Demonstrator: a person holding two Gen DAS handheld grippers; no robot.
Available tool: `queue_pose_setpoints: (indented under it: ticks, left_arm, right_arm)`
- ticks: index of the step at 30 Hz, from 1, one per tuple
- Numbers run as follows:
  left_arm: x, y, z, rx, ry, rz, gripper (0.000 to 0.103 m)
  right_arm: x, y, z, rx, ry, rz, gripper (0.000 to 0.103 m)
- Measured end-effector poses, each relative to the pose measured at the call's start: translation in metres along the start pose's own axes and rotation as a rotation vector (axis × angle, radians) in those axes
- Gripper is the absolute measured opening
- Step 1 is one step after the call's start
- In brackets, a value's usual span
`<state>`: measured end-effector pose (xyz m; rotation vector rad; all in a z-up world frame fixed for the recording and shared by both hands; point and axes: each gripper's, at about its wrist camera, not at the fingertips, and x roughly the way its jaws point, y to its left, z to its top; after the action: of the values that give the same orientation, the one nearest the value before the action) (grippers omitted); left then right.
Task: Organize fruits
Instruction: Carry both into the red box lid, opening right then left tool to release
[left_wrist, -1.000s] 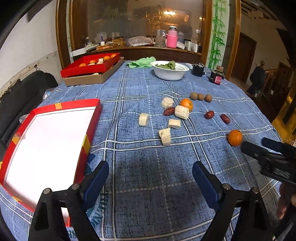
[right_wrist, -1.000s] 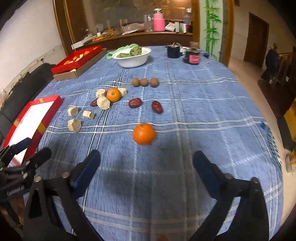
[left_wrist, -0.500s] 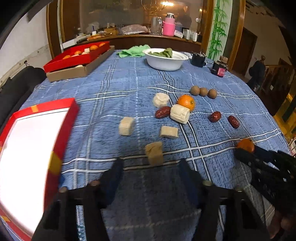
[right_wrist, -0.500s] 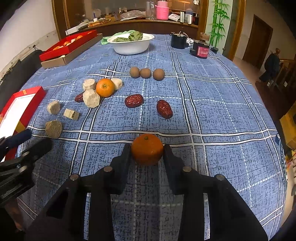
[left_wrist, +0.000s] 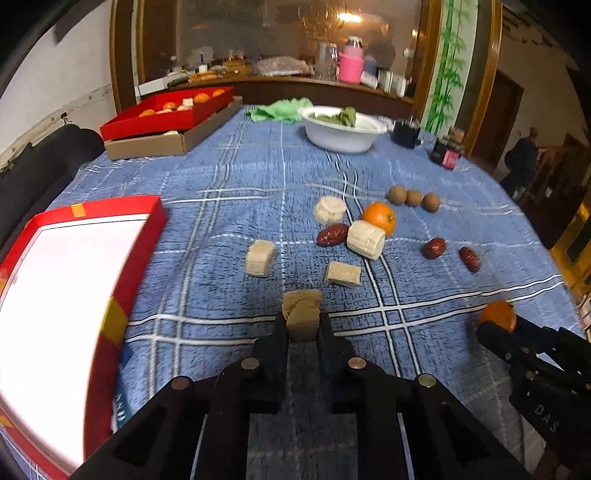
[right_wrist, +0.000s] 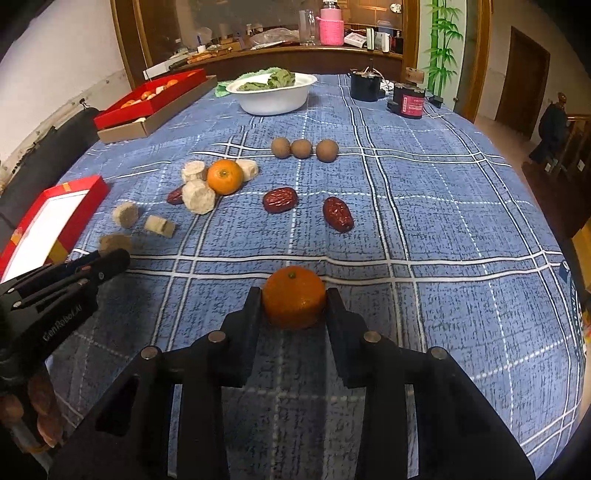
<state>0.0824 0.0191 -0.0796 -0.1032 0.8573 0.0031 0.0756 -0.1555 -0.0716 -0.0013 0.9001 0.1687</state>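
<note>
Left gripper (left_wrist: 302, 326): pinching a tan chunk (left_wrist: 301, 312), jaws just closed onto it.
Right gripper (right_wrist: 293, 308): clamped on a tangerine (right_wrist: 294, 296) resting on the surface (right_wrist: 443, 229).
Red tray (left_wrist: 144, 236): left of the left gripper.
Second tangerine (right_wrist: 225, 176): ahead-left of the right gripper, among pale chunks.

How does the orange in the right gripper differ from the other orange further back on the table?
The near orange sits clamped between the right gripper fingers, alone on the blue cloth. The far orange lies free, touching pale beige chunks. The near one looks slightly darker. Both are round with stem ends showing.
</note>
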Motion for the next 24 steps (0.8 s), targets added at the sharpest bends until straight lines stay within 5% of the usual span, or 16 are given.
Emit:
queue_pose_setpoints:
  ticks: [12, 24]
  left_arm:
    - [-0.074, 0.08, -0.024, -0.129, -0.098, 0.066, 0.014]
    - [-0.1, 0.206, -0.044, -0.314, -0.077, 0.257, 0.014]
  right_arm:
    - [-0.044, 0.05, -0.014, -0.047, -0.068, 0.063, 0.033]
    - [-0.056, 0.178, -0.004, -0.226, -0.105, 0.222, 0.033]
